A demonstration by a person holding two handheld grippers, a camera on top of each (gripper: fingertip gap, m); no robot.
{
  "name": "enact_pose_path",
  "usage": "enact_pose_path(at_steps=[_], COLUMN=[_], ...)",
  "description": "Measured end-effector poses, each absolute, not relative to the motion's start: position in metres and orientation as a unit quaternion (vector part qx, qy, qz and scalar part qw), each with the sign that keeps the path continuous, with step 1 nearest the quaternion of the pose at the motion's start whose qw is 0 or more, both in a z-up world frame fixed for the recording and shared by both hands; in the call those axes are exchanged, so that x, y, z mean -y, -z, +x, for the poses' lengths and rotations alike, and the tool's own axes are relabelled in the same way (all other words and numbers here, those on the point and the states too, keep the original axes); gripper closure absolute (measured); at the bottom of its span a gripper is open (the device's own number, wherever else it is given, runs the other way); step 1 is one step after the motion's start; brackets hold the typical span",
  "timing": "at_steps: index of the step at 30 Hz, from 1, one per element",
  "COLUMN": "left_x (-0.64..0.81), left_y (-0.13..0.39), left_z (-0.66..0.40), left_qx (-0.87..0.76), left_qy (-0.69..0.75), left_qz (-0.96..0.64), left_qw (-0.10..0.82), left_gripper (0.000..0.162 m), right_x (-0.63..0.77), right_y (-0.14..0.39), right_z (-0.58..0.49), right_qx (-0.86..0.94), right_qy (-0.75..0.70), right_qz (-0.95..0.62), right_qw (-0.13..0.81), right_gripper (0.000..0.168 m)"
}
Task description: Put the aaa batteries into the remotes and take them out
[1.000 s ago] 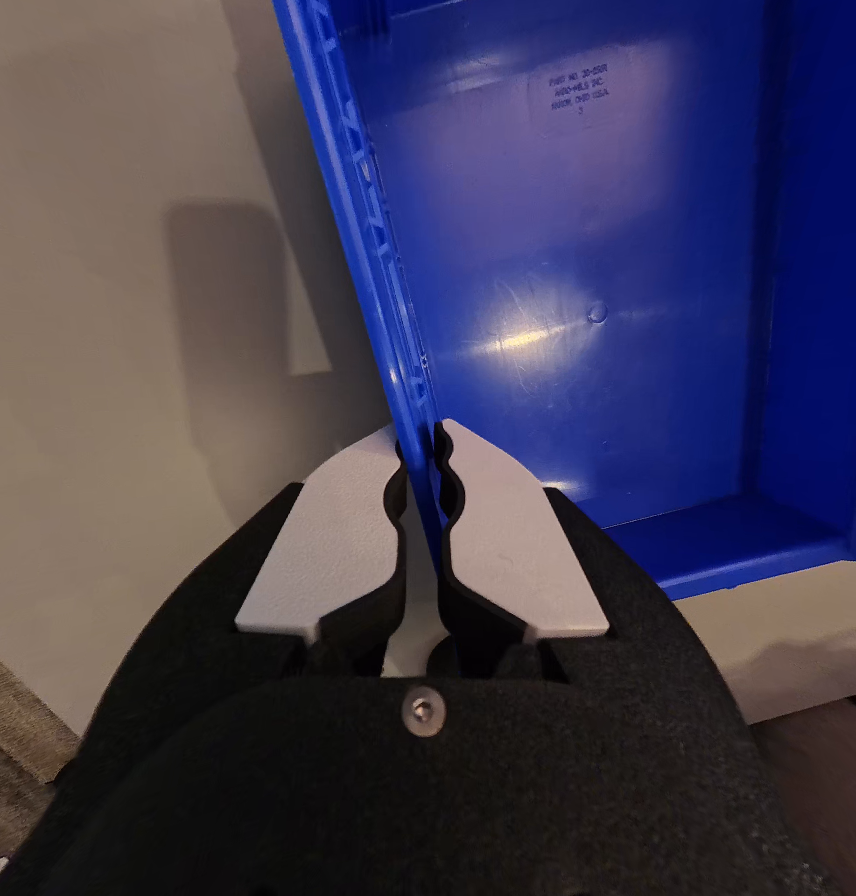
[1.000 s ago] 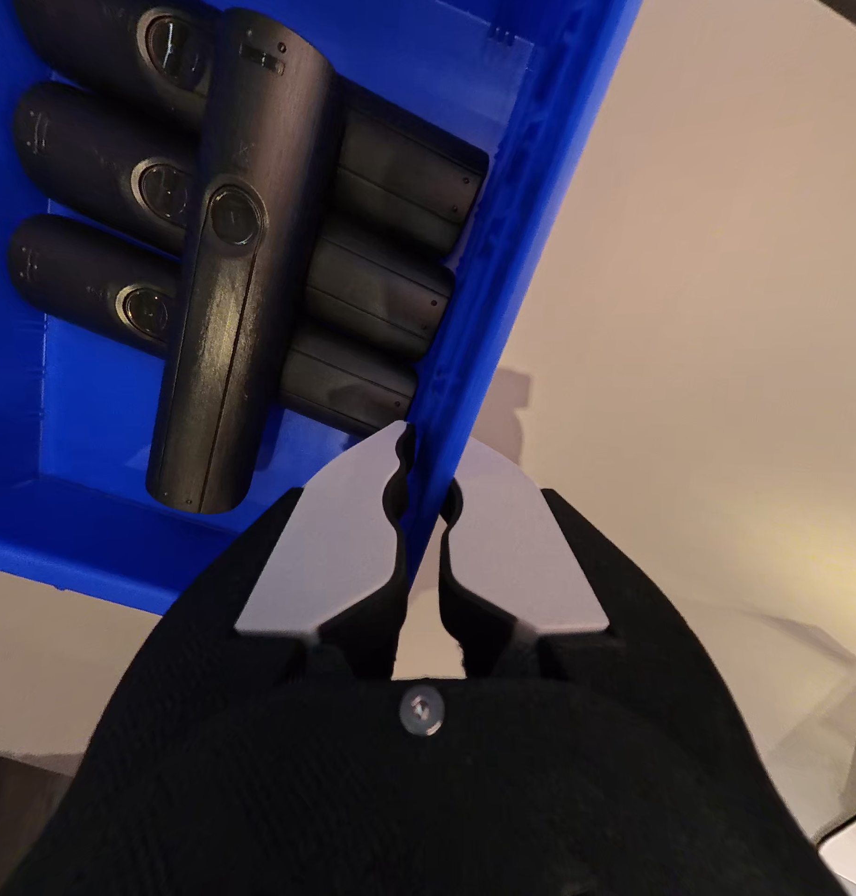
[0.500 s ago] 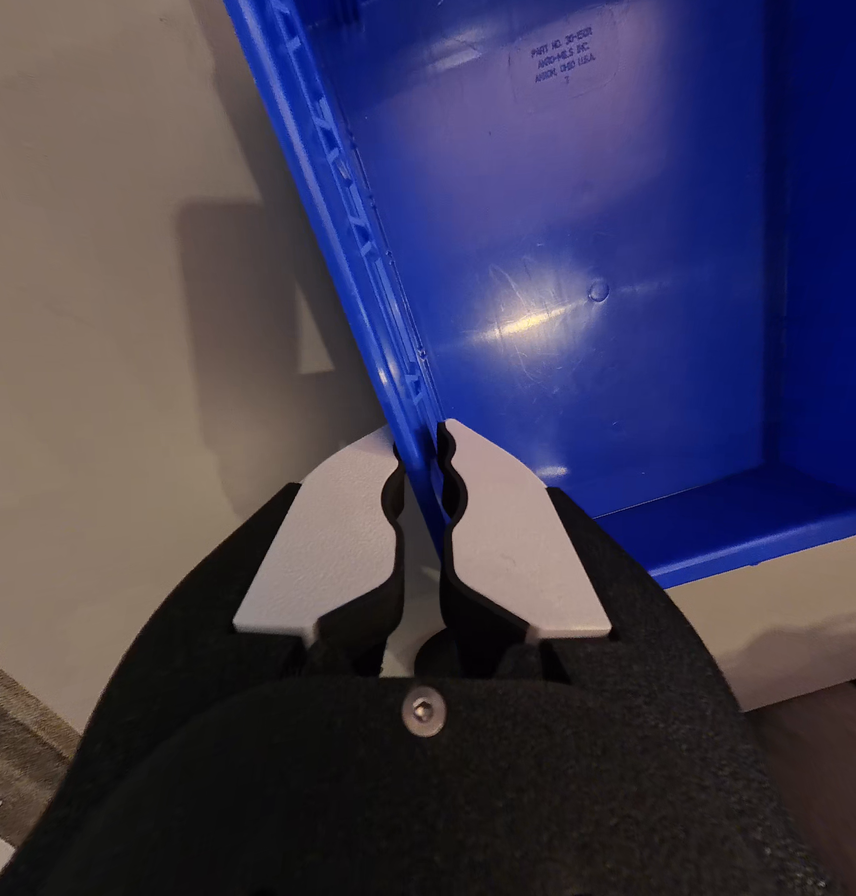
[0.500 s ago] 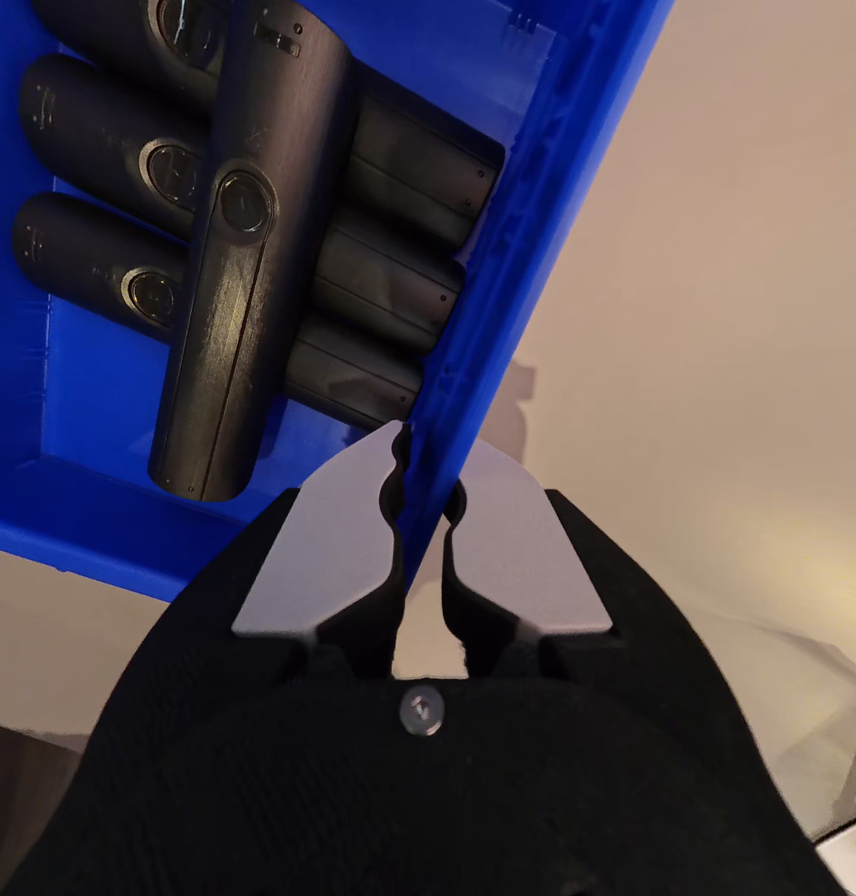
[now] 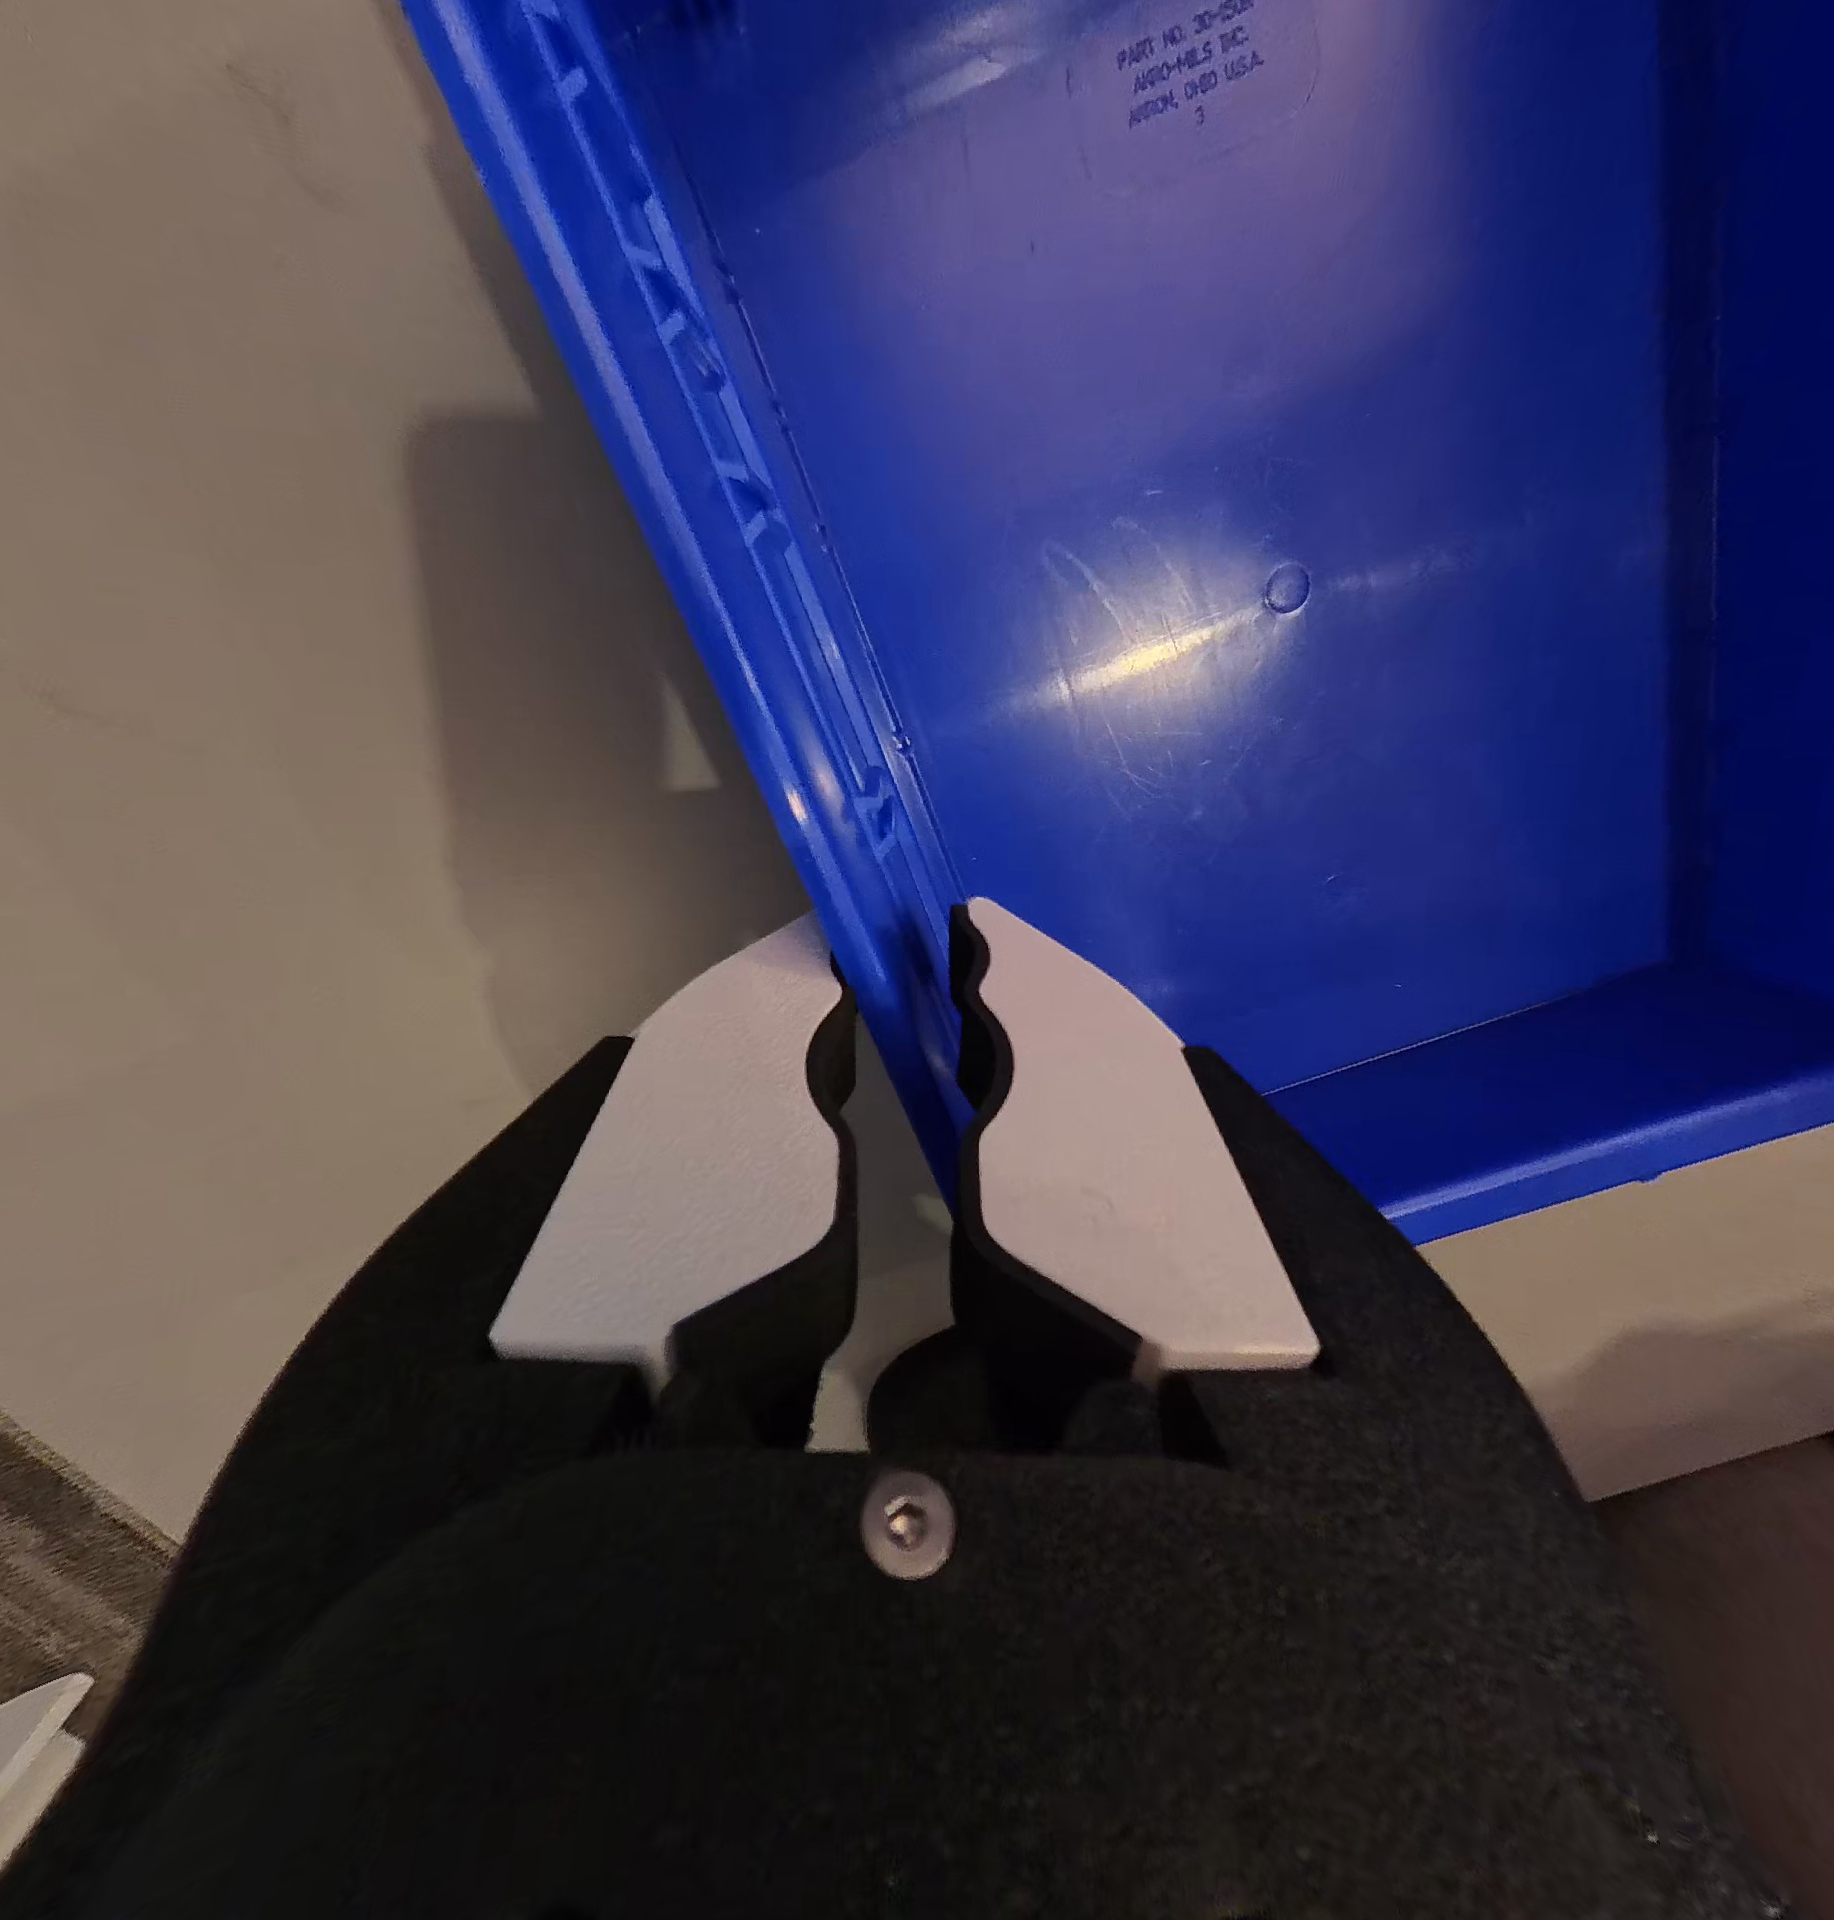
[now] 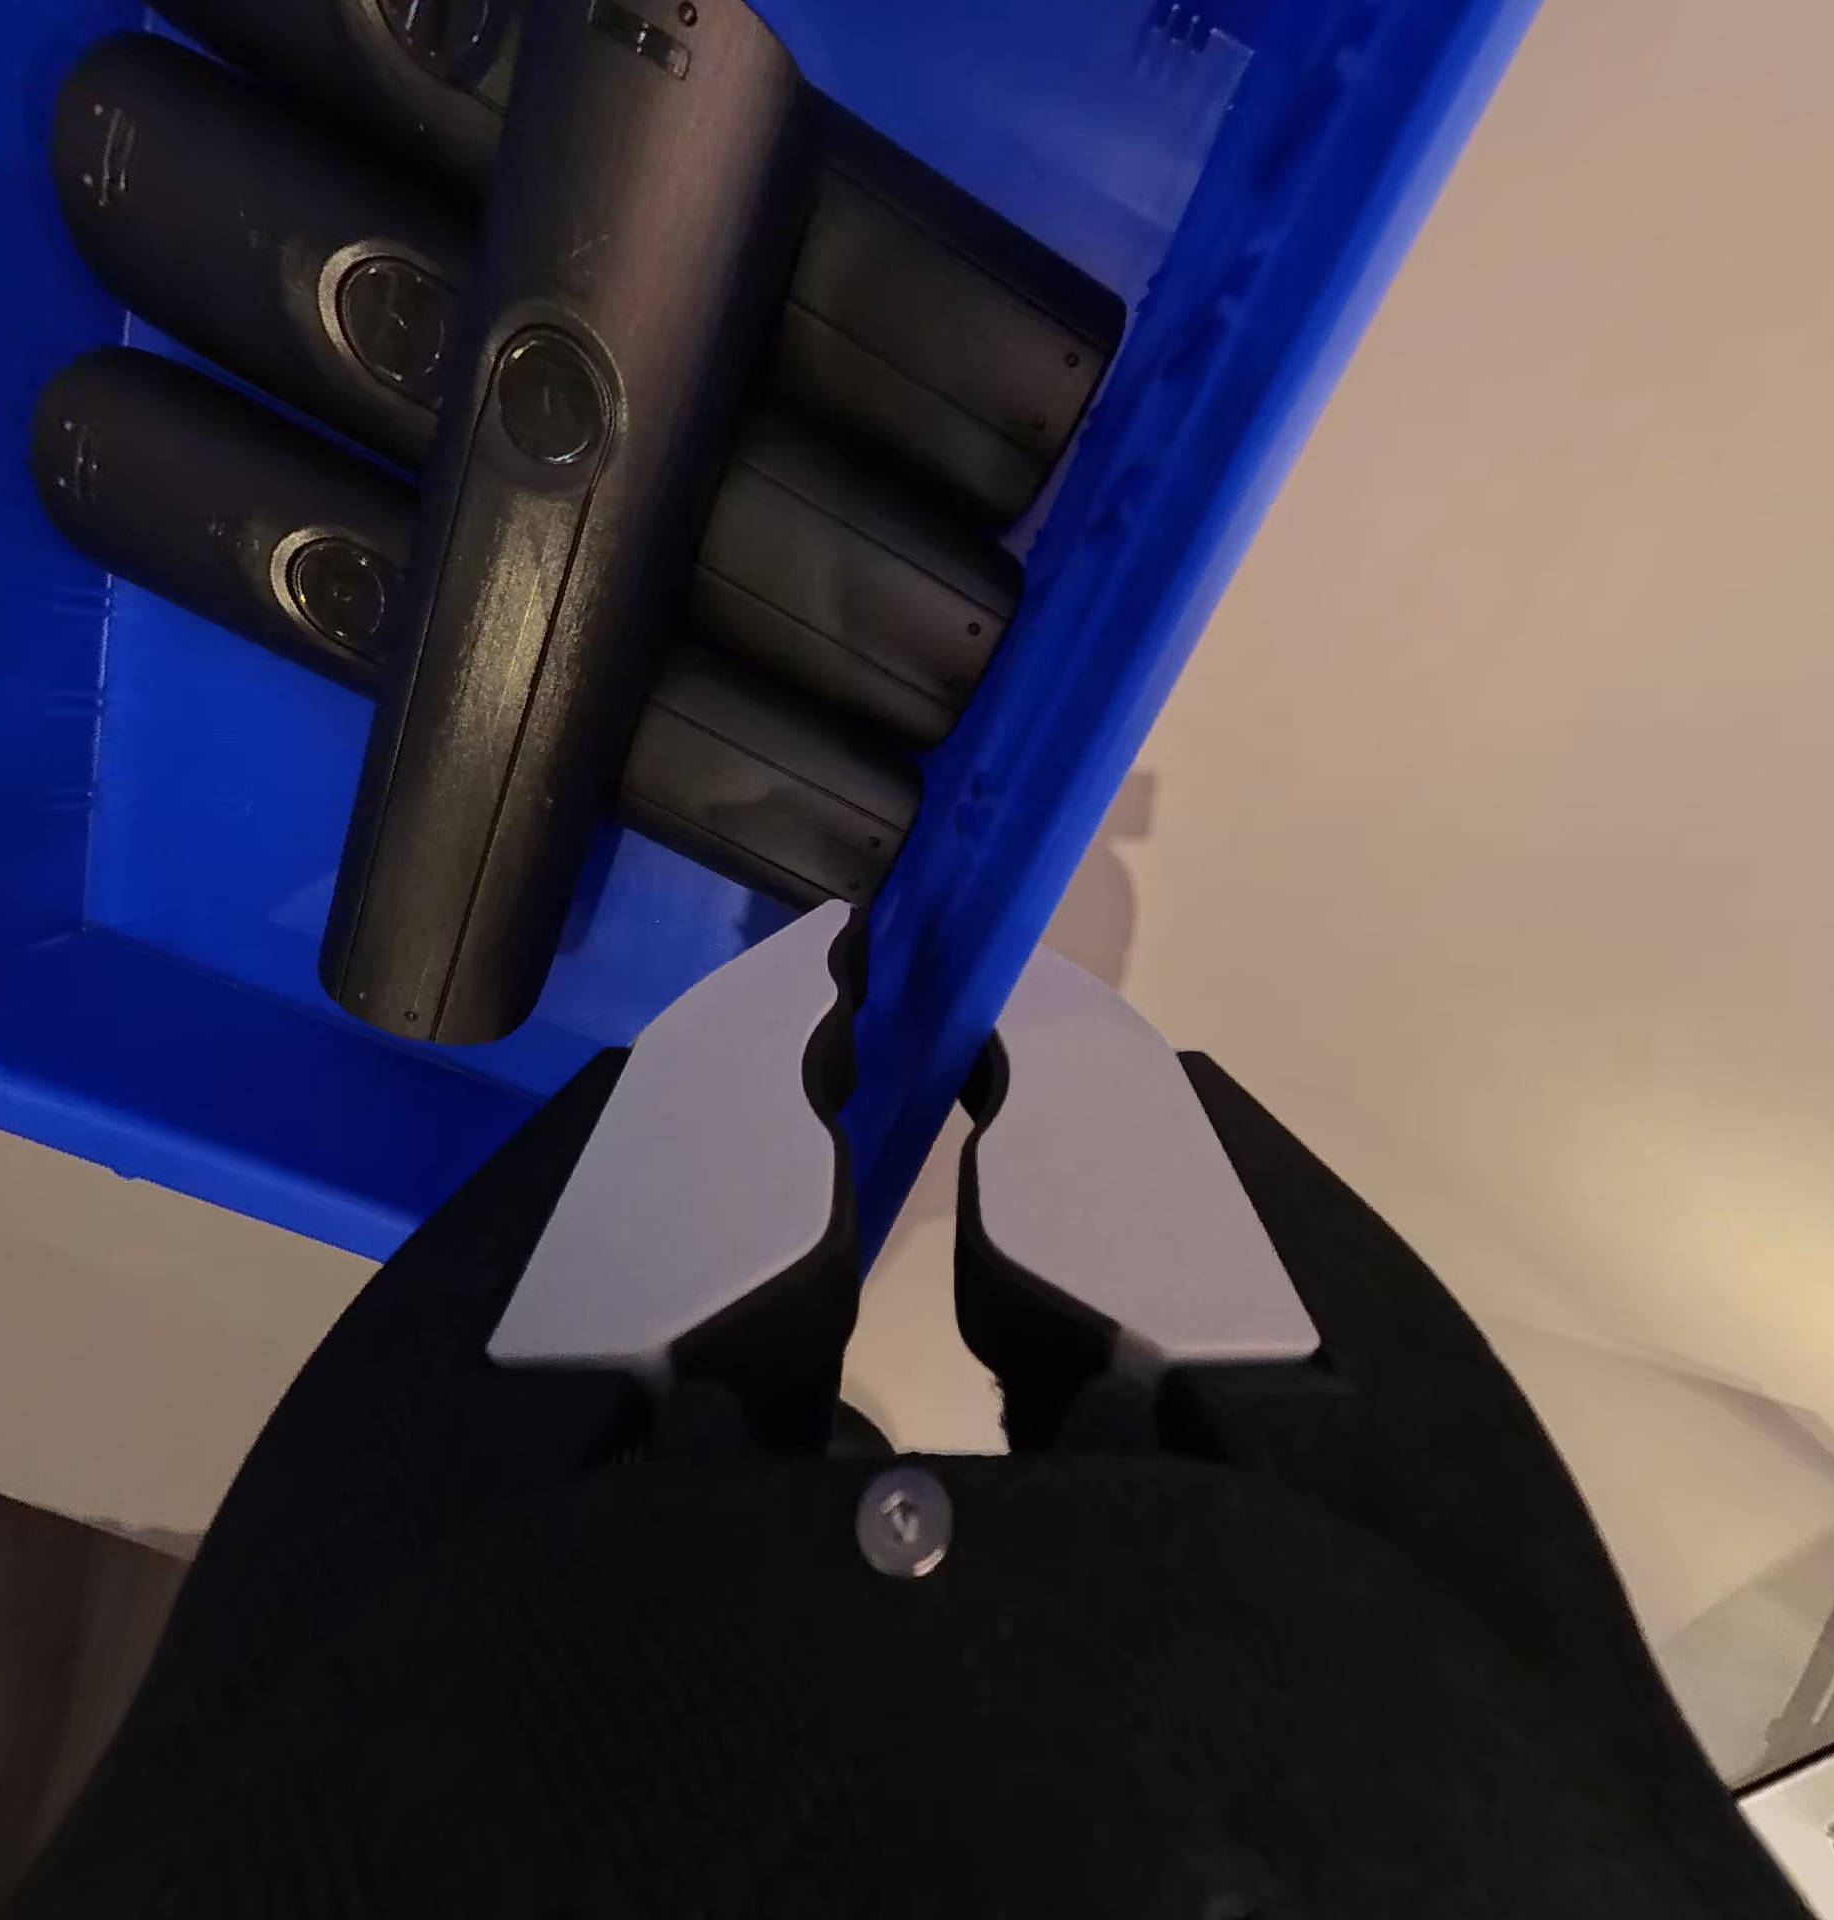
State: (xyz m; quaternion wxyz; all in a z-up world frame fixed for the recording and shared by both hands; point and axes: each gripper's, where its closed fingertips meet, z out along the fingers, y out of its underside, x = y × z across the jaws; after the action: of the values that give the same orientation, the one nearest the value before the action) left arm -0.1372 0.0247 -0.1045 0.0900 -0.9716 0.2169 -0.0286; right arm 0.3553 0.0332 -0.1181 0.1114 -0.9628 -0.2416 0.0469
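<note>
A blue plastic bin [image 5: 1204, 416] sits on a pale tabletop. My left gripper [image 5: 902, 935] is shut on the bin's left wall [image 5: 684, 312]; this end of the bin is bare. My right gripper [image 6: 934, 956] is shut on the bin's right wall [image 6: 1204, 520]. In the right wrist view several dark grey remotes [image 6: 217, 229] lie side by side on the bin floor. One more remote [image 6: 549, 520] lies across them, back side up. No batteries are in view.
The pale tabletop [image 5: 217, 623] surrounds the bin, and its front edge [image 5: 1619, 1392] runs just below the bin. Grey carpet [image 5: 19, 1538] and a white object [image 5: 9, 1766] show at the lower left. A clear-looking object [image 6: 1806, 1662] sits at the lower right.
Both grippers keep their hold on the walls. The bin has shifted upward and turned slightly in both views, with the remotes moving along with it.
</note>
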Motion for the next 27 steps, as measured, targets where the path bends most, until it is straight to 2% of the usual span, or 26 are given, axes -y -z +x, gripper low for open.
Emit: enact_pose_path(at_steps=[27], left_x=[-0.015], left_y=[0.105], left_z=[-0.107], left_qx=[-0.261], left_qy=[0.021], left_qz=[-0.962], left_qw=[0.074], left_gripper=[0.14], right_x=[-0.024], right_y=[0.118], right_z=[0.325], right_qx=[0.271], right_qy=[-0.04], right_qz=[-0.957], right_qw=[0.094], right_gripper=[0.144])
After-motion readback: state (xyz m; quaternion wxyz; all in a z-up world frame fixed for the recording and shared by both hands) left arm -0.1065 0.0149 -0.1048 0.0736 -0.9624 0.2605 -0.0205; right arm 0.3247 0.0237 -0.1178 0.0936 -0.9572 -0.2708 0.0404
